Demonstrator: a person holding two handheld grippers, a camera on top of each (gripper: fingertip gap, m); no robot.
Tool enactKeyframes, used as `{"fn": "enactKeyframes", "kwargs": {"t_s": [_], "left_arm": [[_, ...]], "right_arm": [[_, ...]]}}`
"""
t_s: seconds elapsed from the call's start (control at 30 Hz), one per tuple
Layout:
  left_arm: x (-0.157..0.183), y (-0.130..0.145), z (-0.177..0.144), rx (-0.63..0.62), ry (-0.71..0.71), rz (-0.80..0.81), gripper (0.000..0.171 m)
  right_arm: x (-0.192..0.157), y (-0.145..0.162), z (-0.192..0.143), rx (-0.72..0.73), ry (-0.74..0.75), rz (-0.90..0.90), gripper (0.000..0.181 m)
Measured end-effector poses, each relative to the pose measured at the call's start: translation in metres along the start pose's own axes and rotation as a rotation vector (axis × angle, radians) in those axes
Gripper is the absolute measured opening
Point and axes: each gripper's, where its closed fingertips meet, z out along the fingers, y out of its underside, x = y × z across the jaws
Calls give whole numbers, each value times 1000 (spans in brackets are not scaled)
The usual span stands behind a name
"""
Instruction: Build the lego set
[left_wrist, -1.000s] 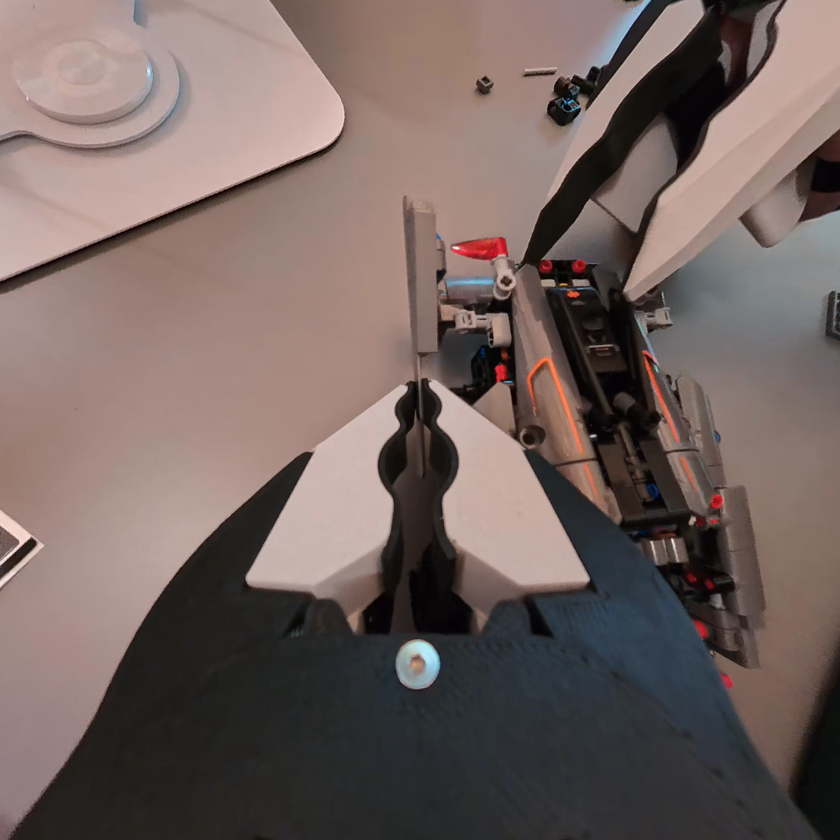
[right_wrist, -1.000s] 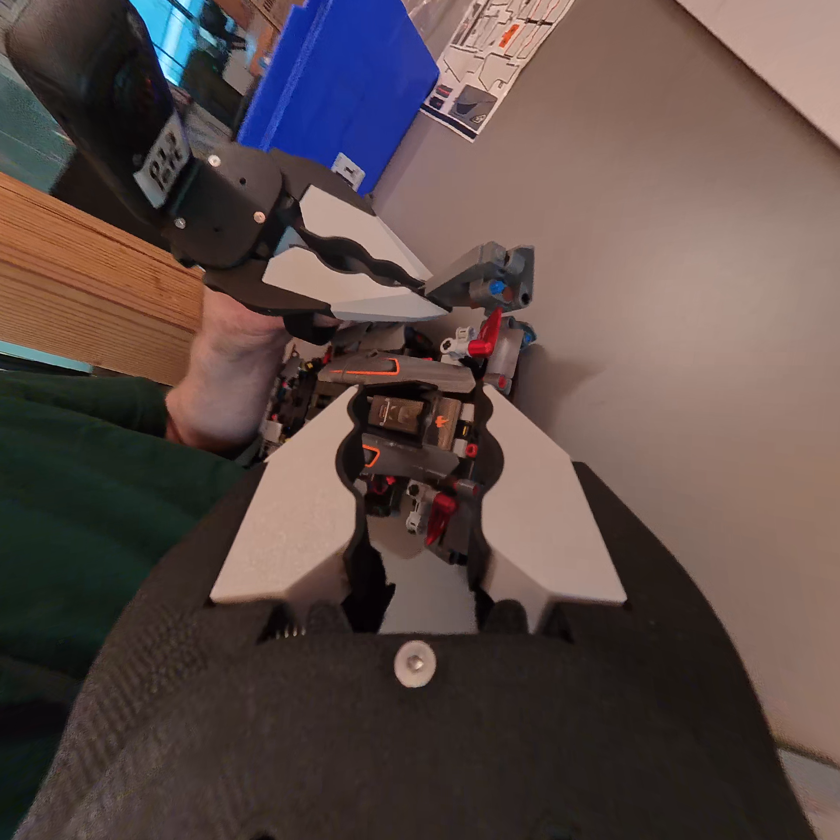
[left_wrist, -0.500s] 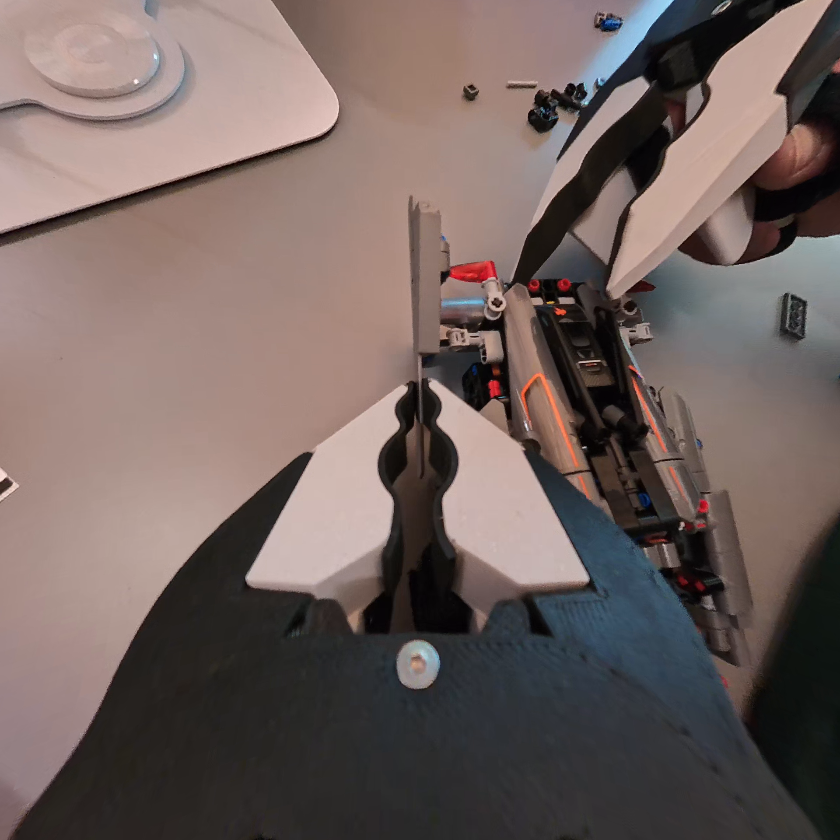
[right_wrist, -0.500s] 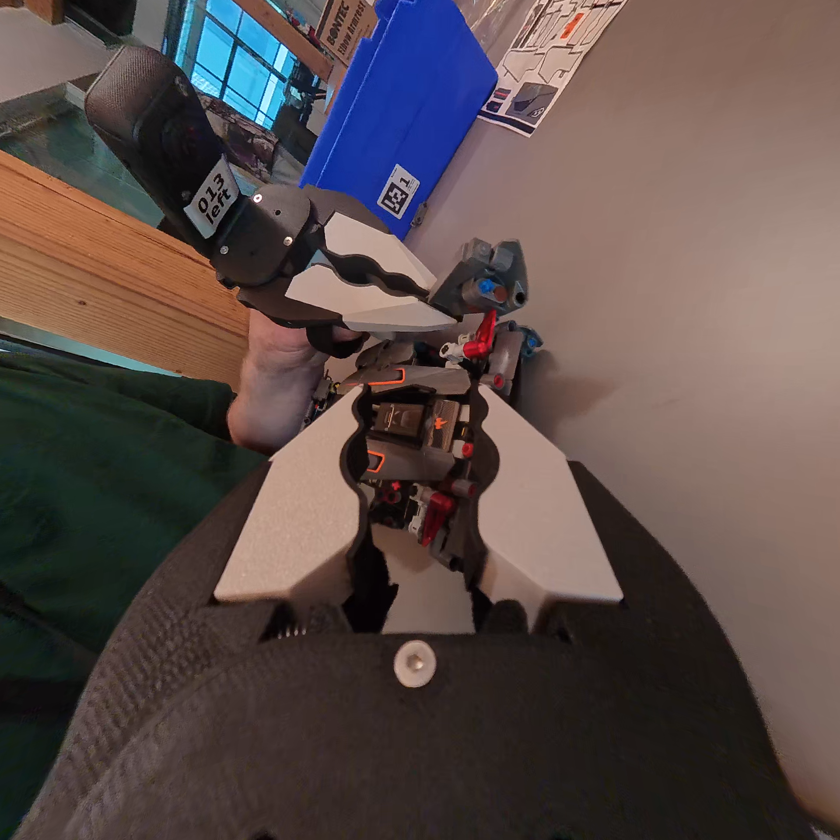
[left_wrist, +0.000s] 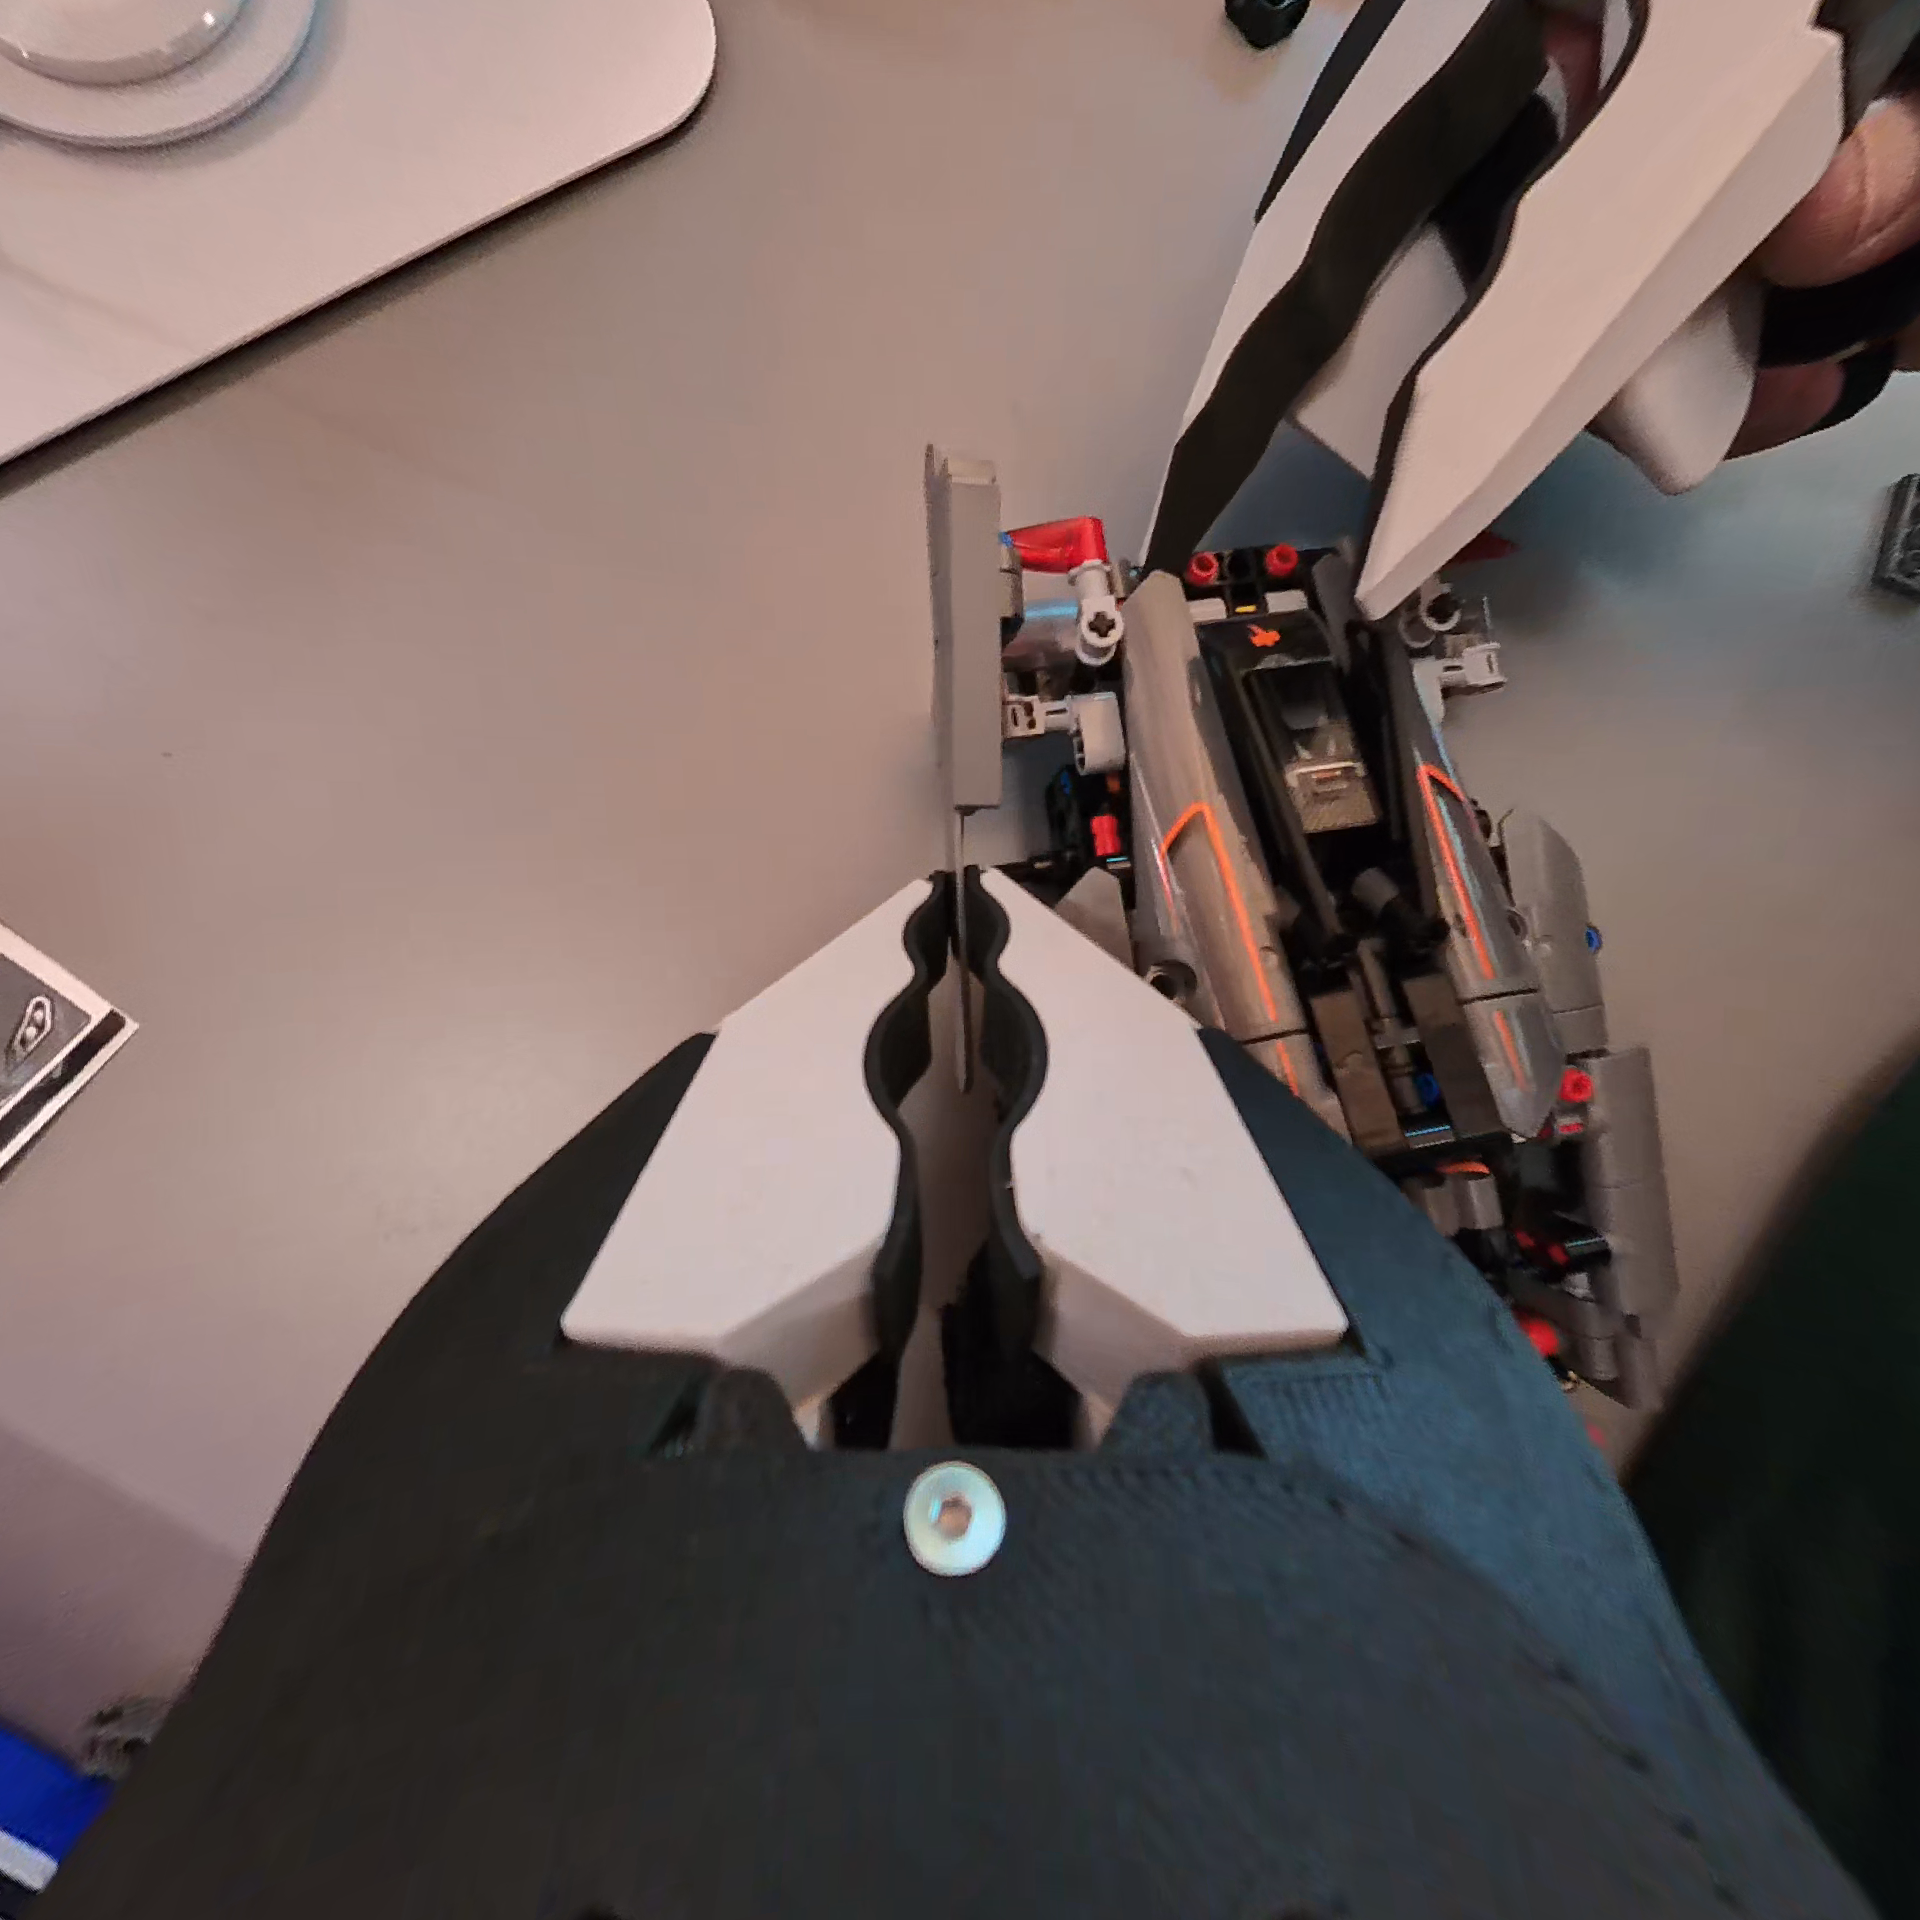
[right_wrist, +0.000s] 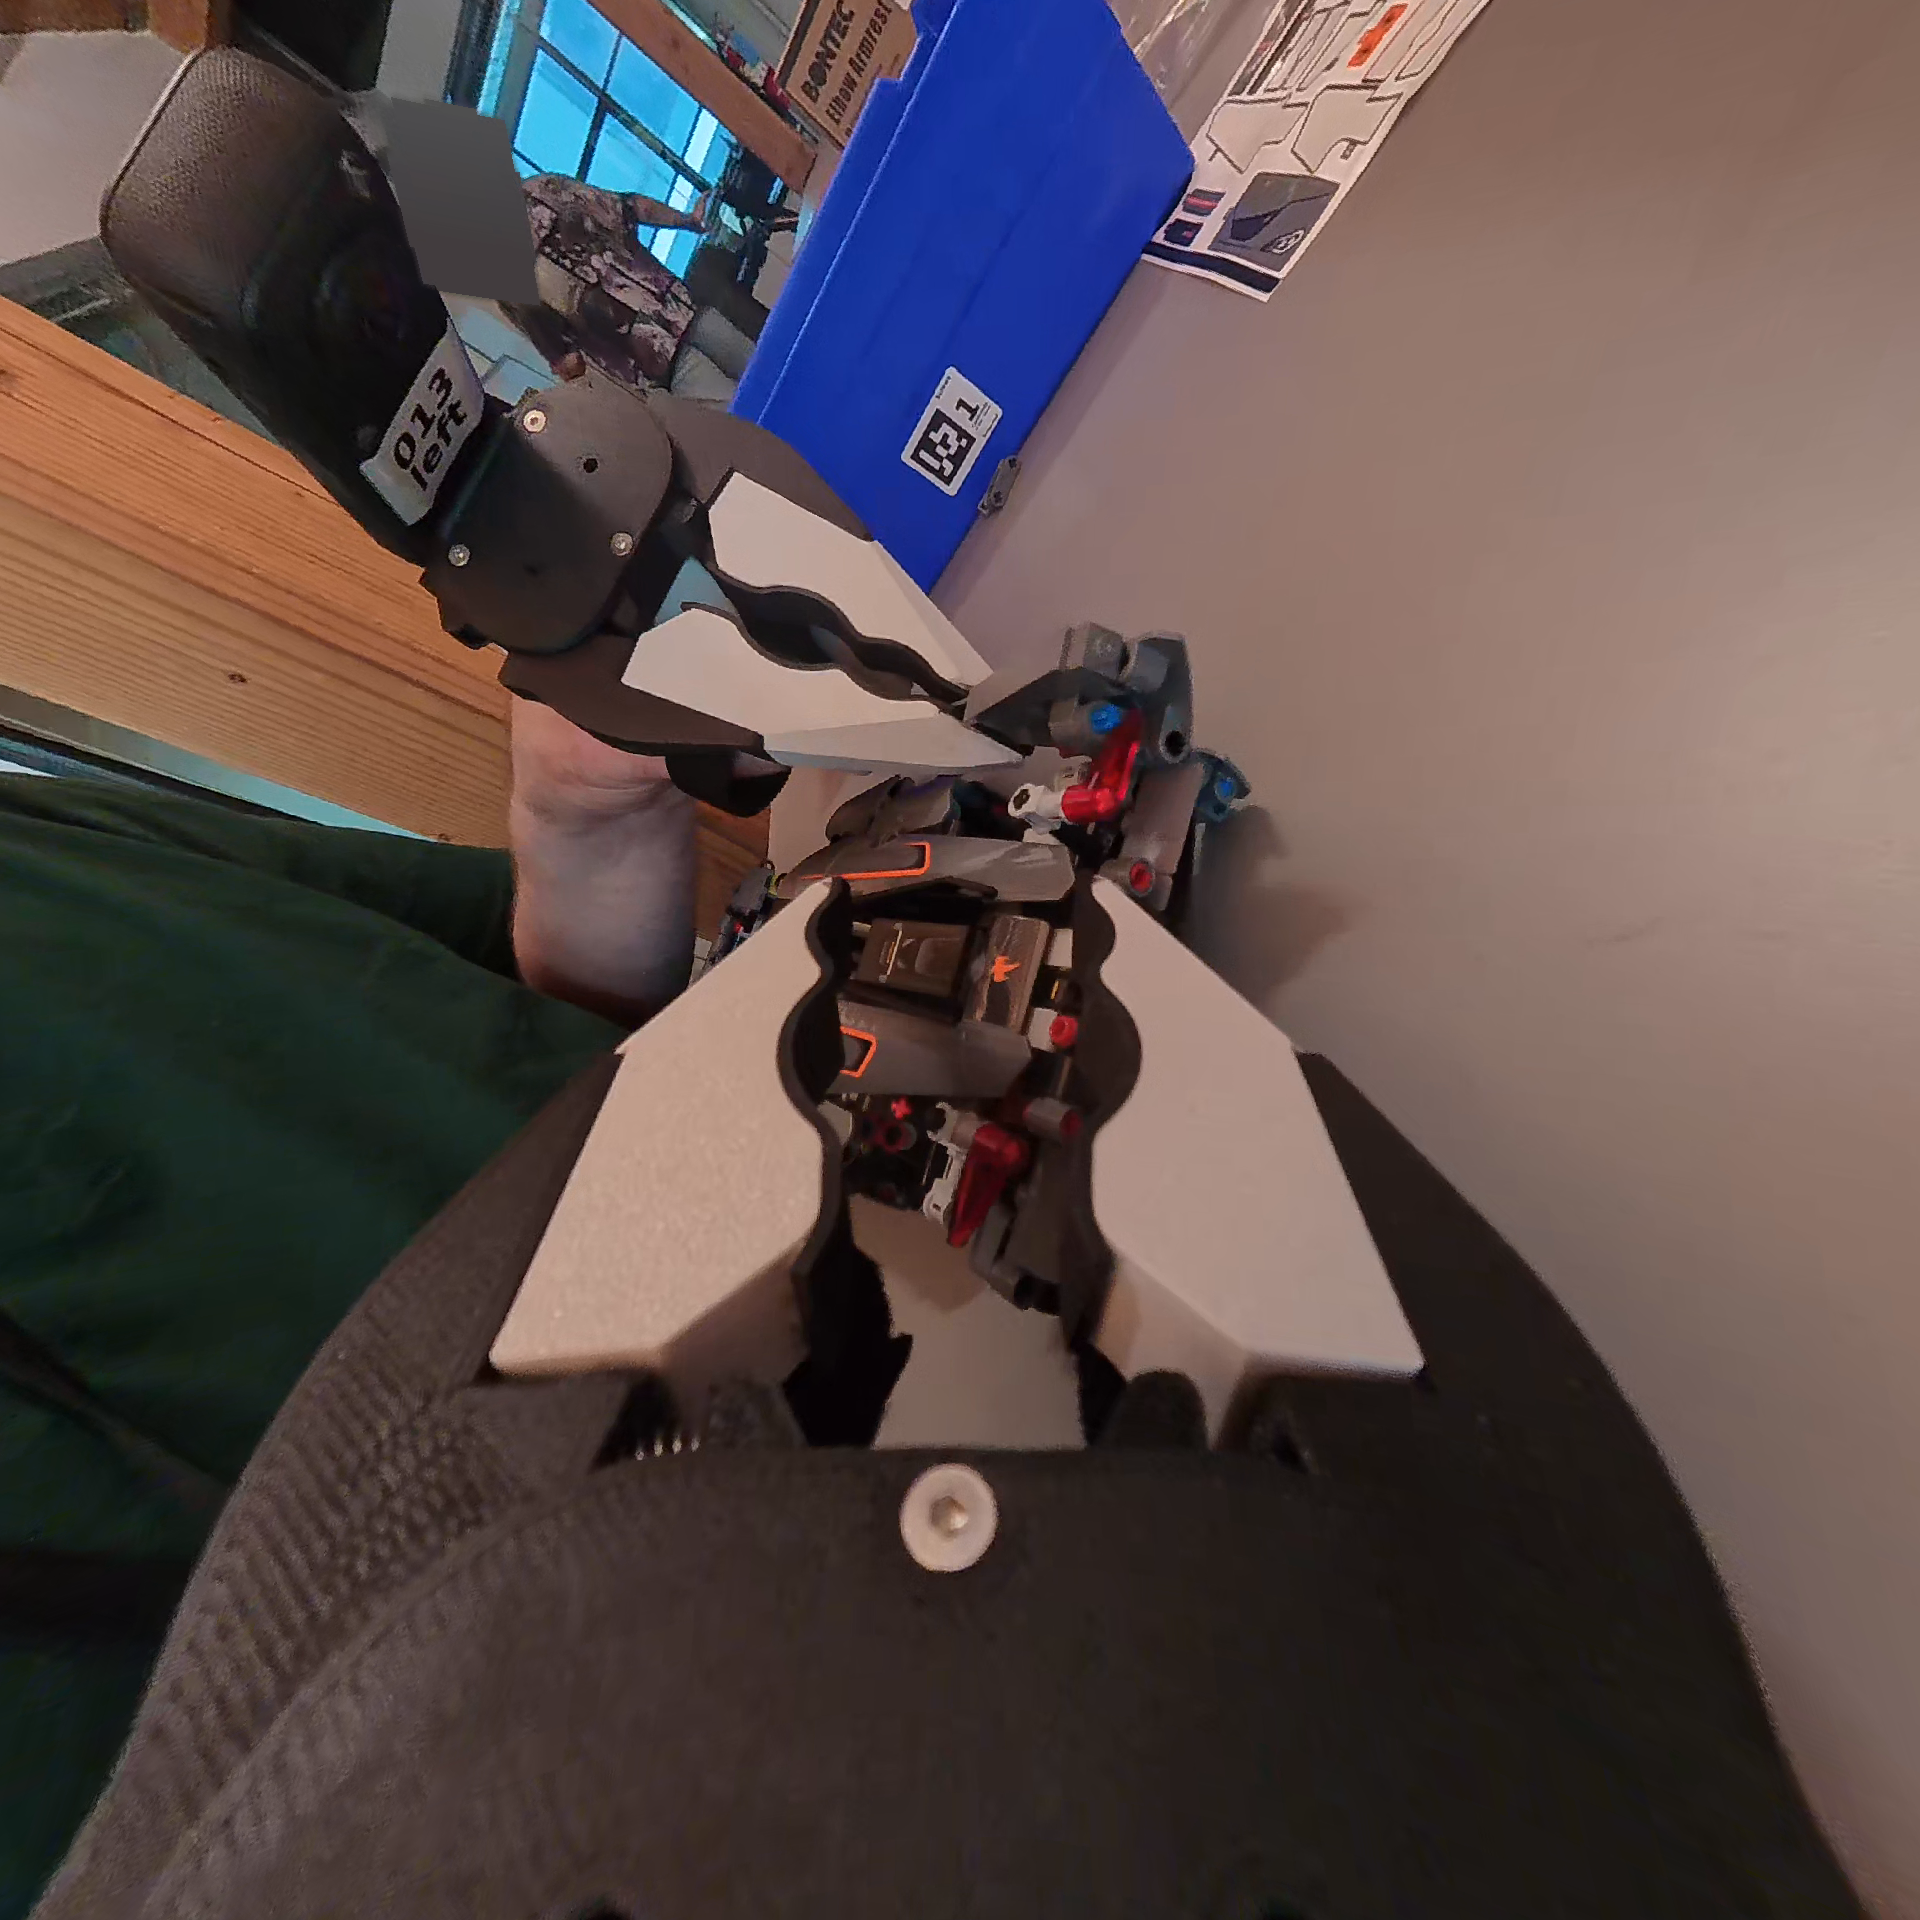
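— While we have the grey panel (left_wrist: 962, 634) pinched by its thin edge in the left gripper (left_wrist: 961, 906), jaws closed tight on it, shouldn't we check how it lines up before we push?

— Yes. It stands upright against the left flank of the lego car (left_wrist: 1340, 894), which rests on the grey table (left_wrist: 520, 665). We judge the pins by the red fin (left_wrist: 1060, 543) are what it has to seat on, so we should press straight sideways, not twist.

— And our right gripper (right_wrist: 961, 904)?

— Its jaws straddle the car's end, pressed against both sides of the body as far as we can see, so it braces the model. We want that hold firm but not crushing, since the orange-striped side panels (left_wrist: 1195, 831) look as if they could pop off.

— Any risk on the left?

— The grip is only on a thin lip, so the panel could pivot. We'd push slowly and watch the gap close evenly.
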Motion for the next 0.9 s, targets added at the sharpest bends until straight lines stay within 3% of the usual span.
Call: {"fn": "enactKeyframes", "kwargs": {"t_s": [0.63,0.8,0.9], "left_arm": [[3,2,1,-38,7,40,0],[4,3,0,-41,11,39,0],[4,3,0,-47,1,46,0]], "right_arm": [[-4,3,0,1,-22,-20,42],[3,-7,-12,-27,105,-142,43],[4,-22,-14,-69,208,-327,43]]}}
